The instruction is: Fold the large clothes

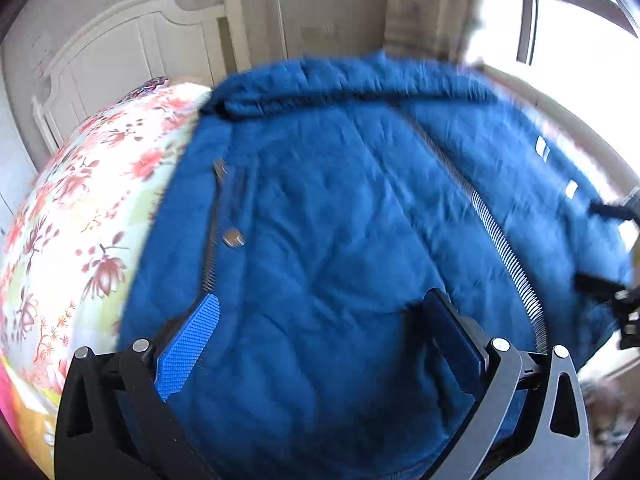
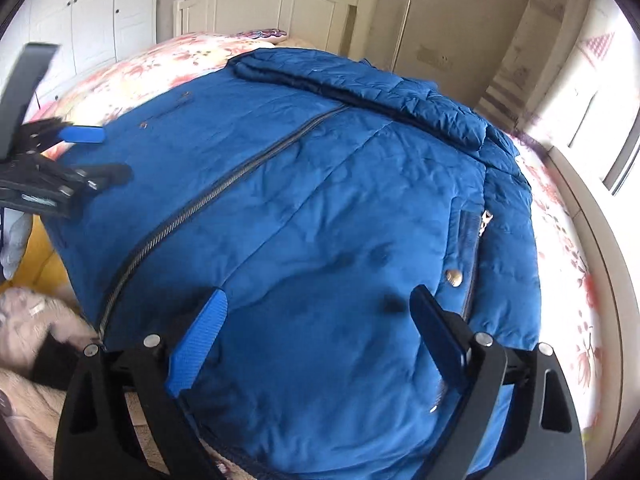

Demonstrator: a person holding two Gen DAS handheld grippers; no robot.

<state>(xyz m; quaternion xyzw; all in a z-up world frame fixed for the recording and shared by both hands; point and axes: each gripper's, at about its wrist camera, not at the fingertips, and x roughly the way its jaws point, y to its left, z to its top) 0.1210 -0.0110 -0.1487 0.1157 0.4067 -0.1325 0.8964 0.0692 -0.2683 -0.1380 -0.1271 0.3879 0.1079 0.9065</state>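
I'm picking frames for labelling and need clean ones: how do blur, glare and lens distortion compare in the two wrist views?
Left wrist view: motion blur smears the blue jacket along its collar and right edge, and the window is blown out white. Right wrist view: sharper, zipper teeth crisp, with glare only along the right edge and blur on the left tool. Both show strong fisheye bulging and dark corners.

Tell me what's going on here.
A person holds a claw in each hand over a blue padded jacket, zipped shut and spread front up on a bed with a floral cover. The left claw and the right claw both stand open above its lower part, gripping nothing. No fold is made yet.
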